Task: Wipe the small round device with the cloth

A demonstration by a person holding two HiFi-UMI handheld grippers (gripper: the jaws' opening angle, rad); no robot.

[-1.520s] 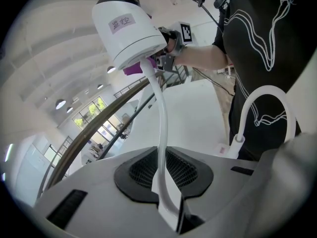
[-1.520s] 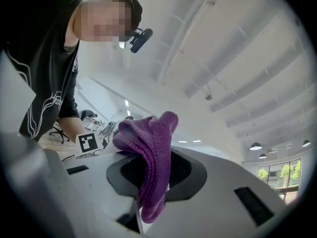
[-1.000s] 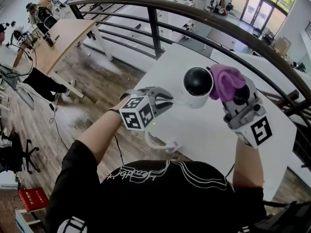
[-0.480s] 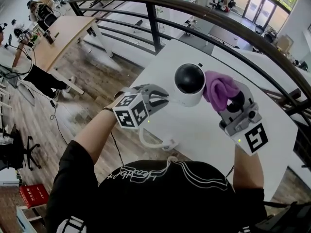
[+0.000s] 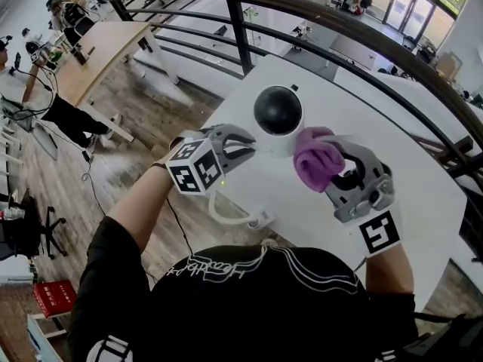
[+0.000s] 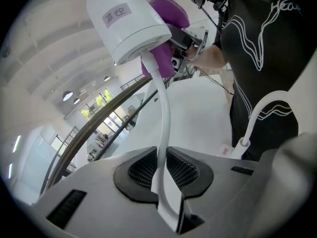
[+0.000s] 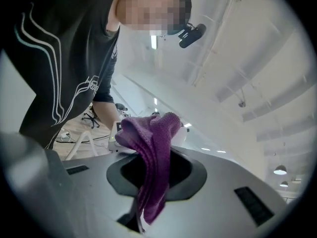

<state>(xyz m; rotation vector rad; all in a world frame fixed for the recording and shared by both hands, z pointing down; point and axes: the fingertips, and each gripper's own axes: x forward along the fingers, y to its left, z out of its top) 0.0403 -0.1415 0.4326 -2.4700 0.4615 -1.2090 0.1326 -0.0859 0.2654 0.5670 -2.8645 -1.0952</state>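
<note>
While the left claw [image 6: 166, 180] pinches its cable [image 6: 164, 108], the device's [image 6: 136, 33] label [image 6: 116, 15] (handwritten) shows.

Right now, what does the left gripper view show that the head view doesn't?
Only the left gripper view: the fingers of the left gripper pinching the white cable, and a label on the device. Only the head view: the left and right marker cubes, the wooden floor. Both: the device and the purple cloth beside it.
</note>
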